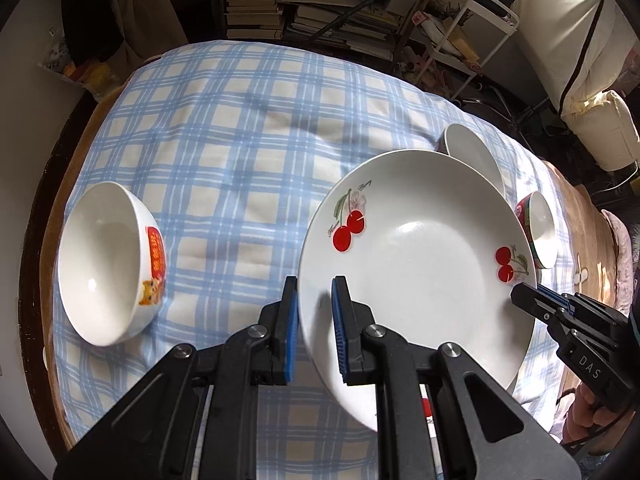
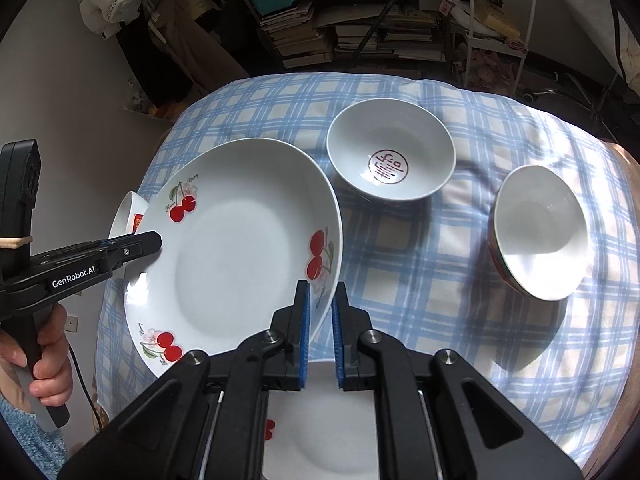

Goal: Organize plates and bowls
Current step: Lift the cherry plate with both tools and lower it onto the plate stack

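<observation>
A white deep plate with red cherries [image 1: 420,264] [image 2: 240,264] hangs tilted above the checked tablecloth, held at two opposite rims. My left gripper [image 1: 314,284] [image 2: 154,240] is shut on its left rim. My right gripper [image 2: 322,290] [image 1: 520,294] is shut on the right rim beside a cherry print. Below my right gripper lies a second cherry plate [image 2: 332,420], mostly hidden. Three bowls stand on the cloth: one with an orange label [image 1: 100,264] at the left, one with a red seal inside [image 2: 392,160] behind the plate, and a red-sided one [image 2: 540,232] at the right.
The blue-and-cream cloth [image 1: 240,140] covers a round table with a dark wooden rim [image 1: 32,280]. Shelves of stacked books [image 1: 280,4] and a white cart [image 2: 496,20] stand behind. A person's hand [image 2: 44,360] grips the left tool's handle.
</observation>
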Motion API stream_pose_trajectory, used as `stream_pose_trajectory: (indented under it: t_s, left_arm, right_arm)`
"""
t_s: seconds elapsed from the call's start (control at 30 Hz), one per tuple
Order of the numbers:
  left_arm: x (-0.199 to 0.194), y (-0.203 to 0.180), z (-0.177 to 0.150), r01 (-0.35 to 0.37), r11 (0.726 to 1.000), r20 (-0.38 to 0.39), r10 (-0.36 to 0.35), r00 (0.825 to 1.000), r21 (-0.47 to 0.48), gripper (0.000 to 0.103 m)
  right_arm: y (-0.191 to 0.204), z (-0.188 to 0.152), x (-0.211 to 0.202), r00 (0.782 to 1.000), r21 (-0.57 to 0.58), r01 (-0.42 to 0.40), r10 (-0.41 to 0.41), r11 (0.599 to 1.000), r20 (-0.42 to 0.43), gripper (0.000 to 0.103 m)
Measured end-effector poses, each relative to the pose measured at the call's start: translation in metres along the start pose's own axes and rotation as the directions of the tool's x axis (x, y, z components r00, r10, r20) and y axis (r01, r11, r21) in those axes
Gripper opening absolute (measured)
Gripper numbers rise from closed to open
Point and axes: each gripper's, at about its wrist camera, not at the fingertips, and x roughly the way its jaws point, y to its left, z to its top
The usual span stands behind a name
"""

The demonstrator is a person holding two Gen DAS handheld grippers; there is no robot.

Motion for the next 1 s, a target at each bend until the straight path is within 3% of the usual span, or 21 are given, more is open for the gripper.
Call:
stream_pose_trajectory:
  t_s: [0.33, 0.77, 1.0]
  left_arm:
    - [-0.008, -0.051, -0.054, -0.045, 0.995, 0.003, 0.045, 0.999, 0.085, 0.015]
    - [0.010, -0.084, -0.119, -0.046, 0.996, -0.047, 0.050, 0.998, 0.077, 0.015]
    - [0.026, -0.082, -0.137, -0.060, 0.997, -0.087, 0.064, 0.994, 0.057, 0.015]
  right_arm:
    - [-0.030, -0.056, -0.029, 1.000, 0.024, 0.023, -0.023, 0.999, 0.008, 0.011]
    - [-0.068, -0.118, -0.034, 0.998, 0.090, 0.053, -0.051, 0.995, -0.023, 0.011]
    - [-0.066, -0.130, -0.019, 0.992, 0.077, 0.110, -0.105, 0.991, -0.073, 0.011]
